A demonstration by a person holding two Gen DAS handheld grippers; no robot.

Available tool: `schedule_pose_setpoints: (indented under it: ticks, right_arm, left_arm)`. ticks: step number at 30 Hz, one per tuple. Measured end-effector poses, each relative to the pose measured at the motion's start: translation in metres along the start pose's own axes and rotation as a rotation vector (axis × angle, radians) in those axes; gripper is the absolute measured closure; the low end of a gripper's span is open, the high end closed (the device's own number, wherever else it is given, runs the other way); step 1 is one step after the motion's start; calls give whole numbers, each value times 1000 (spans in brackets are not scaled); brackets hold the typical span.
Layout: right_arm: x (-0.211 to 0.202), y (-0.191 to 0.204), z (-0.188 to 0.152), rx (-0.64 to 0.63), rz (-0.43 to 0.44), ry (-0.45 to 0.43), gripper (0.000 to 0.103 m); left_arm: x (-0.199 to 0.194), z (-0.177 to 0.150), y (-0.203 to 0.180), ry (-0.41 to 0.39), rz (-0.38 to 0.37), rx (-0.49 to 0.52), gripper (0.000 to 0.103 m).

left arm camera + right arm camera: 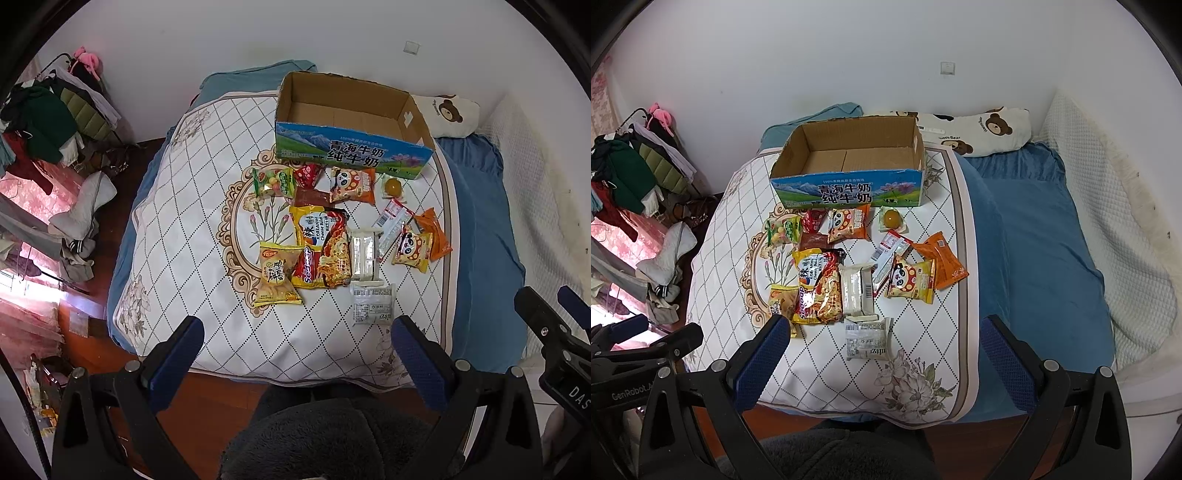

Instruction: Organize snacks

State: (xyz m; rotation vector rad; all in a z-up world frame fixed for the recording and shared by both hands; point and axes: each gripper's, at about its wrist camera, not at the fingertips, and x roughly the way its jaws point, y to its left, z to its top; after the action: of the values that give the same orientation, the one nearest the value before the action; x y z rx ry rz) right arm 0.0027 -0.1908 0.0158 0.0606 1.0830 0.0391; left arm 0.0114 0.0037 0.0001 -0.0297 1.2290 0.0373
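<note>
A: The snacks lie loose on the quilted cover of the bed (923,354), spread just in front of the open cardboard box (849,192), which looks empty.

B: How will they handle?

A: Light, I'd judge, and crinkly. The noodle packet (822,291) is the largest, stiff and probably brittle inside, so take it by a sealed edge, not across the middle. The white wafer pack (855,291) lies against it; the grey-white packet (868,341) lies nearest us.

B: And the round one?

A: The jelly cup (392,186), near the box's front wall, is smooth and likely slippery; grip it at the rim. The panda packet (412,251) overlaps an orange packet (434,236), so lift the upper one first. Soft bedding will give under pressure.

B: The grippers?

A: The left gripper (295,354) and the right gripper (882,354) both hover at the near end of the bed, jaws wide apart, holding nothing.
</note>
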Motion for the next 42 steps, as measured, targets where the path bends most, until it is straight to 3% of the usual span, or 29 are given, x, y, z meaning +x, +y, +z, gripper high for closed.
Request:
schedule_pose_setpoints:
  ticks: [42]
  right_arm:
    - [-12,-9,-6,17,4,-9,0]
  left_arm:
    - [-13,-5,-5,-19,-19,19,0]
